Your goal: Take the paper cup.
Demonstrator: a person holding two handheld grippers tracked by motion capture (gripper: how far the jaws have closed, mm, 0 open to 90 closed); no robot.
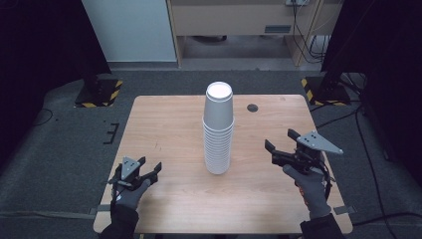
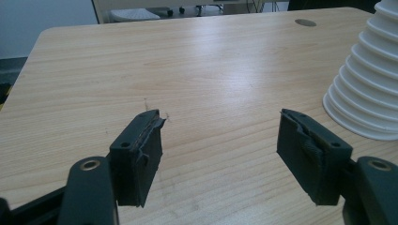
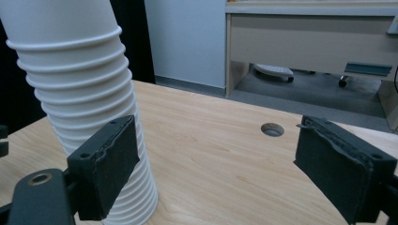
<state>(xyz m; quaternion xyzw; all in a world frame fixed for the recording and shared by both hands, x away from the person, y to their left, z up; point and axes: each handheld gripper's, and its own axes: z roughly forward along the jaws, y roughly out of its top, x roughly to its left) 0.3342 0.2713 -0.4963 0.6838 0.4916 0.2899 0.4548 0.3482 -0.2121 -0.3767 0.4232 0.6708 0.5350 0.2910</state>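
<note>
1. High view: cup stack (image 1: 218, 130) stands mid-desk (image 1: 164, 129); left gripper (image 1: 148, 170) near the front-left corner, right gripper (image 1: 279, 144) by the right edge, both apart from it.
2. Left gripper view: fingers (image 2: 138, 154) wide open, empty.
3. Right gripper view: fingers (image 3: 110, 161) spread wide, holding nothing, stack just beyond.

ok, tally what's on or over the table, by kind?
Stack of white paper cups: 1 (upside down; cups inside too many to count reliably)
Handheld grippers: 2, left gripper, right gripper
Round cable hole: 1
Total: 4

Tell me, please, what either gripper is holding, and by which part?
Nothing: the left gripper and right gripper are open, apart from the cup stack.
</note>
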